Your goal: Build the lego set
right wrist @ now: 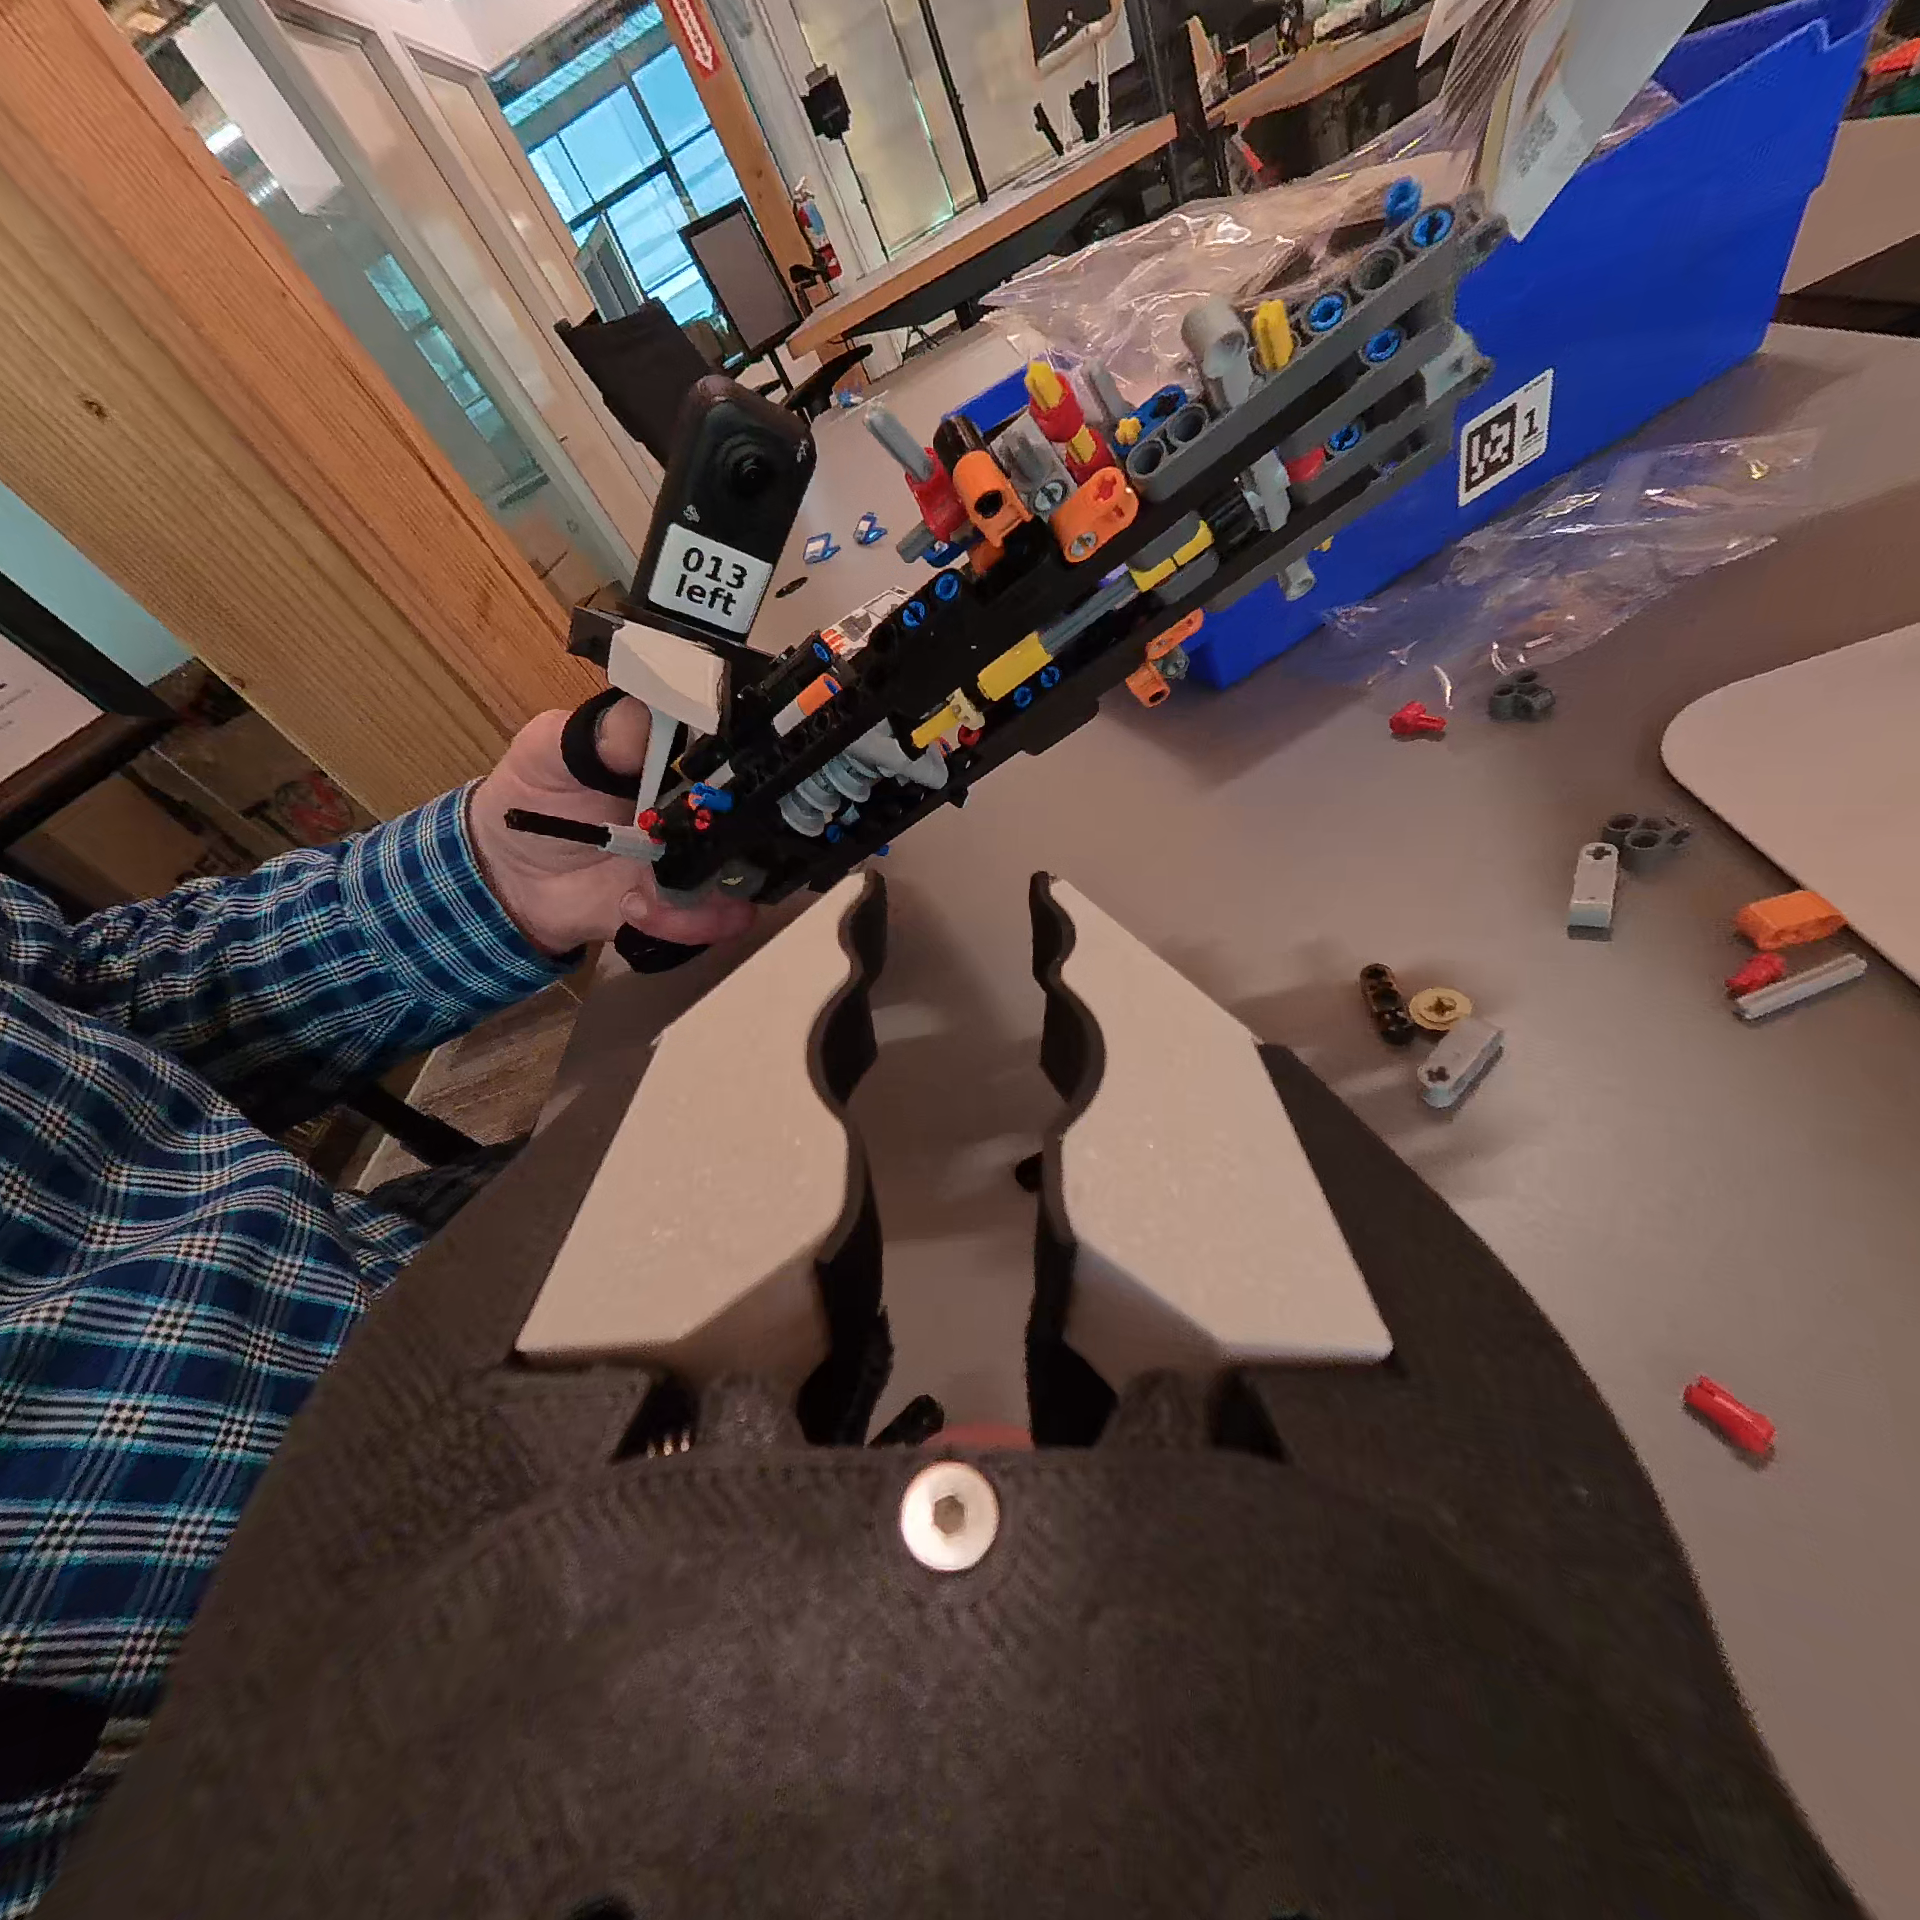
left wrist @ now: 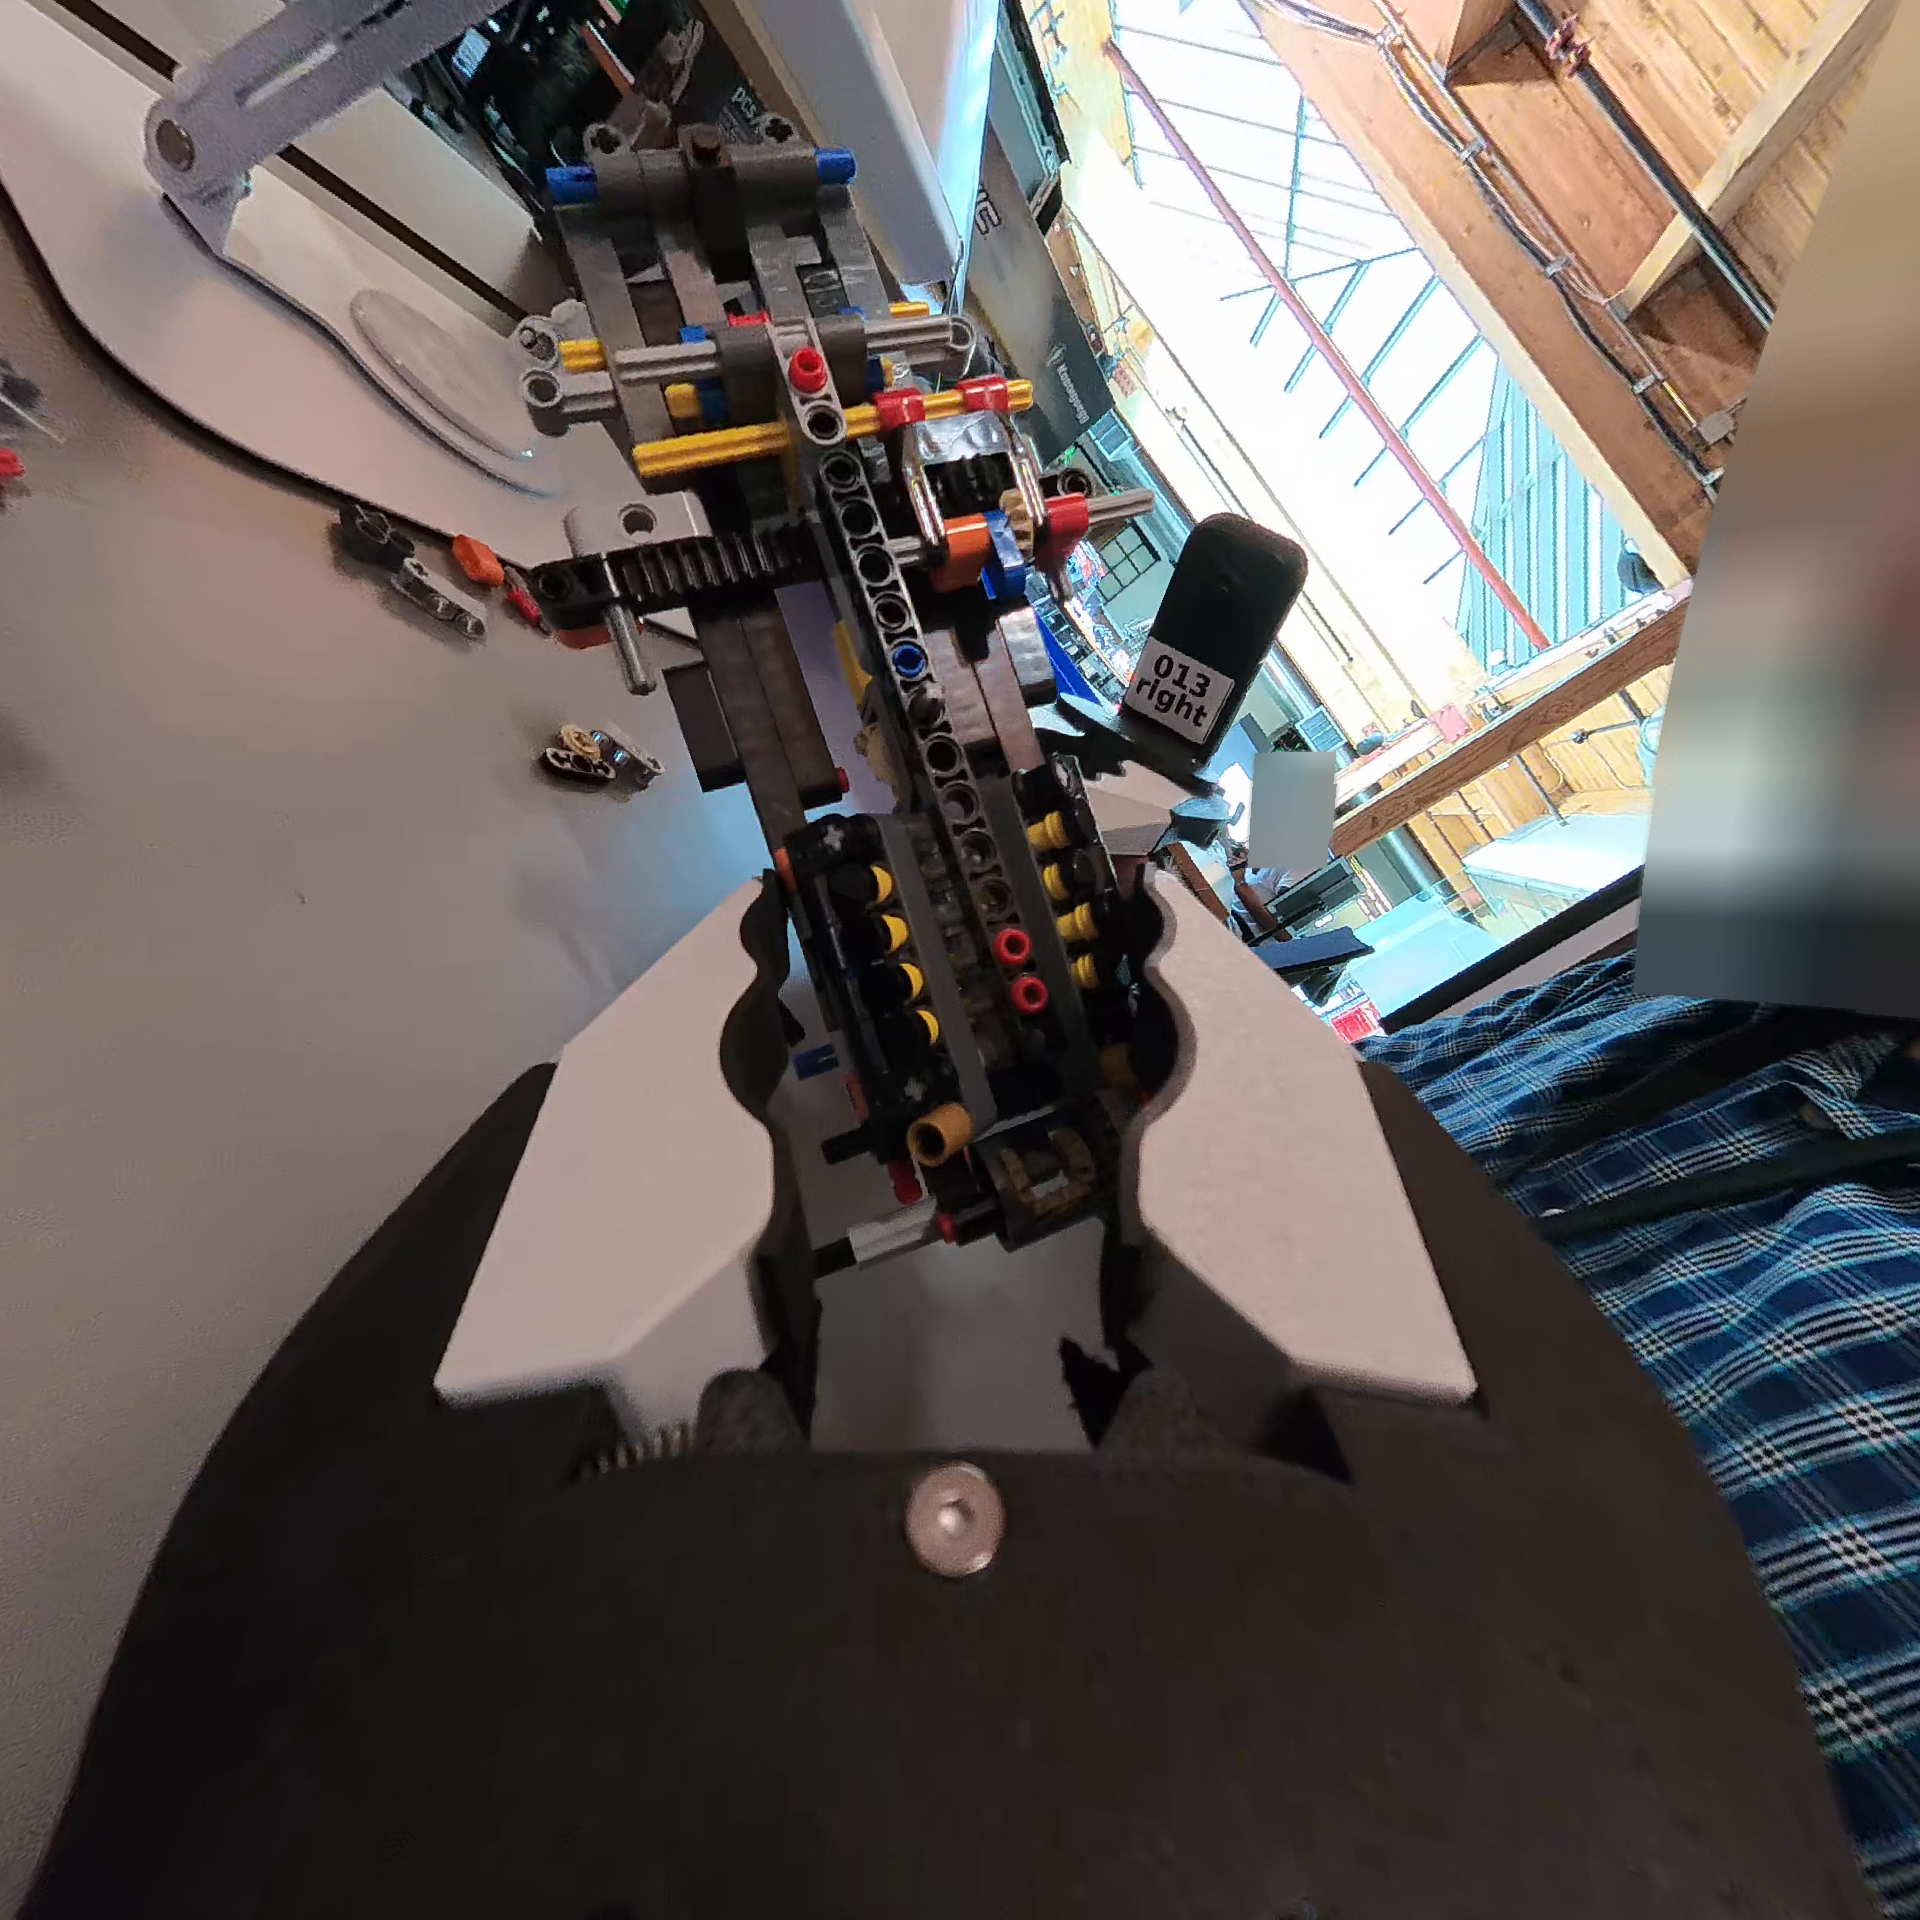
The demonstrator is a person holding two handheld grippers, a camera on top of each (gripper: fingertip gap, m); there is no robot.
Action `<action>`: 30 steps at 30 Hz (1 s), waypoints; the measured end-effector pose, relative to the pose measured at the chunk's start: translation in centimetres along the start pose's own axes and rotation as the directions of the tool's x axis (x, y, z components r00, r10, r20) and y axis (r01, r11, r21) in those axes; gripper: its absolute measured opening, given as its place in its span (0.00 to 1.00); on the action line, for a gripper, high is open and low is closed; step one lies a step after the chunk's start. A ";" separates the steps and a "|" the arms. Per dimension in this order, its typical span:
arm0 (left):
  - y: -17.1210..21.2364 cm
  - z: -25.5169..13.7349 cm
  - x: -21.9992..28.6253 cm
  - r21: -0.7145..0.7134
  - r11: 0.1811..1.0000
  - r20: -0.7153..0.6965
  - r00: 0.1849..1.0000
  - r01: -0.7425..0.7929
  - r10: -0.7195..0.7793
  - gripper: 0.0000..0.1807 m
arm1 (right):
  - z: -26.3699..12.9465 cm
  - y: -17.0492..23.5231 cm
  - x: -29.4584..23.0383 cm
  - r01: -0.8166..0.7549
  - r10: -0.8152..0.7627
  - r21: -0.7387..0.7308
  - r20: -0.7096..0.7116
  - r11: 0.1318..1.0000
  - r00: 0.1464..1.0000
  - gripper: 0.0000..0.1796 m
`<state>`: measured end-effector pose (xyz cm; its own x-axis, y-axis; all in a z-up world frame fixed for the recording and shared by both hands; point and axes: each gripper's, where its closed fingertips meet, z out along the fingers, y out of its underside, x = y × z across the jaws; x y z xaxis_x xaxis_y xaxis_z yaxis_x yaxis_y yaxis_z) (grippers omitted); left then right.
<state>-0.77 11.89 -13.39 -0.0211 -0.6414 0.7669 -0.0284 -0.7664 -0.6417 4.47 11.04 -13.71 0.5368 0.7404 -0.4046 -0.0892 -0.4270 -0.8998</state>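
The left tongs [left wrist: 951,914] are closed on the near end of the lego model [left wrist: 831,582], both fingers pressing against its sides w/ the black and yellow pin block between them. The model is long, made of grey and black beams w/ yellow axles, red and blue pins and a black toothed rack. It is lifted off the surface [right wrist: 1351,1195] and sticks out forward from the tongs. In the right wrist view the same model [right wrist: 1091,582] is seen from the side, tilted upward to the right, and a hand [right wrist: 561,842] in a blue checked sleeve [right wrist: 260,997] holds the left tongs' handle.

The right tongs [right wrist: 954,894] are half open, approx. a narrow gap between the wavy black pads, and nothing is between them. They hover just under the near end of the model, not touching it.

Around, on the grey surface, loose parts lie apart from each other: a red pin [right wrist: 1727,1415] at right, a tan gear [right wrist: 1439,1006] touching a black connector and a grey one, an orange piece [right wrist: 1785,918] beside a grey axle, dark round connectors [right wrist: 1647,836]. Behind the model stands a blue bin [right wrist: 1662,312] w/ a square code sticker, and clear plastic bags [right wrist: 1621,520] lie near it. A pale mat [right wrist: 1818,769] is at the right edge.
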 end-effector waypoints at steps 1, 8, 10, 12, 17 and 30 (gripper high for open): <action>0.0 0.1 0.0 -0.004 1.000 -0.004 1.000 -0.002 0.002 0.35 | 0.0 0.0 0.0 0.005 -0.005 -0.001 -0.003 1.000 1.000 0.15; 0.1 1.7 0.1 -0.046 0.999 -0.034 0.999 -0.027 0.026 0.35 | -0.6 -0.6 0.4 0.059 -0.059 0.008 -0.037 0.998 0.998 0.15; 0.1 2.3 0.1 -0.059 0.998 -0.044 0.999 -0.034 0.032 0.35 | -0.9 -0.9 0.5 0.074 -0.074 0.015 -0.050 0.997 0.996 0.16; 0.1 2.8 0.1 -0.068 0.997 -0.058 0.998 -0.041 0.038 0.35 | -1.2 -1.4 0.6 0.098 -0.096 0.026 -0.063 0.995 0.993 0.17; -0.4 4.0 0.0 -0.082 0.994 -0.100 0.993 -0.068 0.060 0.35 | -2.8 -3.1 1.3 0.189 -0.180 0.062 -0.126 0.980 0.975 0.20; -1.5 5.5 -0.1 -0.041 0.997 -0.199 0.978 -0.068 0.059 0.35 | -5.3 -11.0 5.8 0.619 -0.640 -0.186 -0.347 0.763 0.685 0.33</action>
<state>4.73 12.89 -12.56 -0.2216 -0.6652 0.7130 -0.0680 -0.7188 -0.6918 13.02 17.32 -5.31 0.7161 0.6009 0.3553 0.4201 0.0355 -0.9068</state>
